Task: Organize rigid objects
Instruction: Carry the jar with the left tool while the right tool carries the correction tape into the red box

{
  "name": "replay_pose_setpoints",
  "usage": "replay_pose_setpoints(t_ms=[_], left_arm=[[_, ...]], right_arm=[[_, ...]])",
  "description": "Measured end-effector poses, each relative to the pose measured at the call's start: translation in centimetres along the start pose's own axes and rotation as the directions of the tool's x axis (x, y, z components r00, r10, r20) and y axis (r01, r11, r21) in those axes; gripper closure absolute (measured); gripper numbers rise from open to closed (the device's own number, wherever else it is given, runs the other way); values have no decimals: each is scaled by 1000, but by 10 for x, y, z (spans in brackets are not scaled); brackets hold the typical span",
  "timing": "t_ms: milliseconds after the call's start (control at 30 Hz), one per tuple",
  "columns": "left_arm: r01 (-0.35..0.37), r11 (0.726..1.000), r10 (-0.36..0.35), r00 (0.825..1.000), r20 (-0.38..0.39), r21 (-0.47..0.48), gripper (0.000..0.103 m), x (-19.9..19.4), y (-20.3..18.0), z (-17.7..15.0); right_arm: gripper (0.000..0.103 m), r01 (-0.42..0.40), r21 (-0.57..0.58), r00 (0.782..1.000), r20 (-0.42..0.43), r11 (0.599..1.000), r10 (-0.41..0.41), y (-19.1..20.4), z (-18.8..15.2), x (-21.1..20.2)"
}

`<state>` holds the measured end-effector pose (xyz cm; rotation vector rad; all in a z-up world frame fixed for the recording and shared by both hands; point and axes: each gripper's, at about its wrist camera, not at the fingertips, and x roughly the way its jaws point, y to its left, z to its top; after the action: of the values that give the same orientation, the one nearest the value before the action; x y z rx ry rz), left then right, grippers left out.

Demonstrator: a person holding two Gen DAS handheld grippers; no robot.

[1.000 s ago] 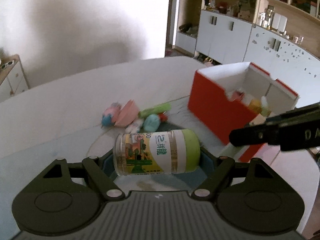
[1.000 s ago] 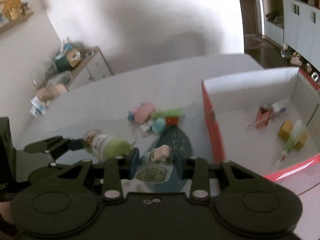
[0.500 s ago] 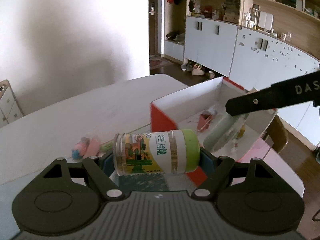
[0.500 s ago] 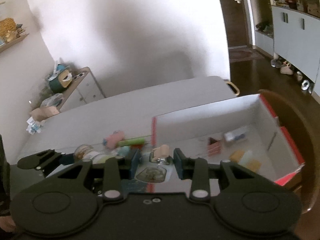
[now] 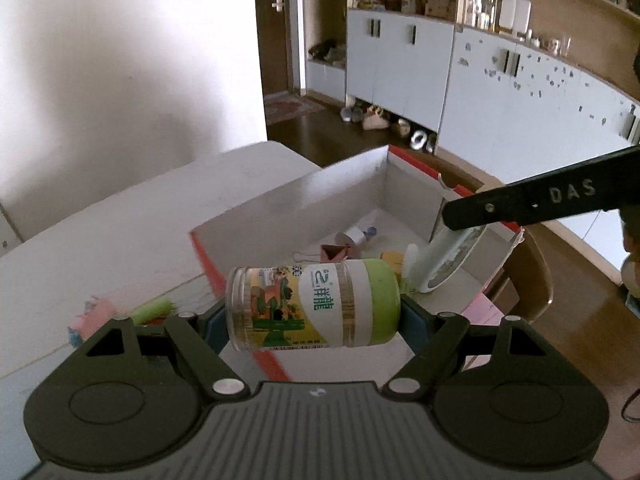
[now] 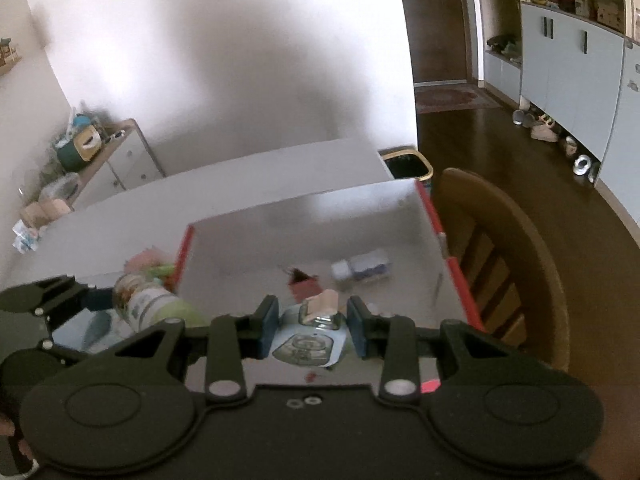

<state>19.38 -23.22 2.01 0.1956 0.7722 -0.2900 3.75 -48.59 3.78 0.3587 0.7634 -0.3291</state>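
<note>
My left gripper (image 5: 312, 312) is shut on a clear jar with a green lid and a picture label (image 5: 312, 306), held sideways above the near left corner of the red box (image 5: 288, 204). My right gripper (image 6: 312, 322) is shut on a pale blue bottle with a tan cap (image 6: 314, 330), held over the inside of the box (image 6: 456, 276). That bottle also shows in the left wrist view (image 5: 444, 256) under the right gripper's black finger (image 5: 540, 204). The jar shows at the left of the right wrist view (image 6: 148, 302).
The box holds a small red item (image 5: 334, 252), a white and blue bottle (image 6: 362, 270) and a yellow item (image 5: 392, 258). Soft pink and green toys (image 5: 120, 312) lie on the white table left of the box. A wooden chair (image 6: 504, 264) stands right of the box.
Both grippers have moved right from above the table and toys to above the box, each carrying its object. The box now lies below both.
</note>
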Motion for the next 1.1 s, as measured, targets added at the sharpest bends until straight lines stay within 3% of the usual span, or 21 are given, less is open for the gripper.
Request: replay_pose_setpoints(t_ms=[233, 467, 867, 1100], left_arm=[[-25, 1000, 24, 996, -83, -13, 20, 42, -15, 9], [-47, 998, 40, 981, -189, -30, 20, 82, -20, 16], [-60, 996, 34, 933, -358, -63, 20, 140, -30, 32], [-89, 986, 21, 901, -433, -138, 20, 168, -23, 39]], right_arm=[[67, -6, -36, 999, -48, 999, 4, -22, -3, 12], [67, -30, -85, 991, -134, 996, 18, -35, -4, 30], [67, -69, -148, 972, -231, 987, 33, -46, -4, 63], [67, -79, -144, 965, -260, 986, 40, -51, -1, 81]])
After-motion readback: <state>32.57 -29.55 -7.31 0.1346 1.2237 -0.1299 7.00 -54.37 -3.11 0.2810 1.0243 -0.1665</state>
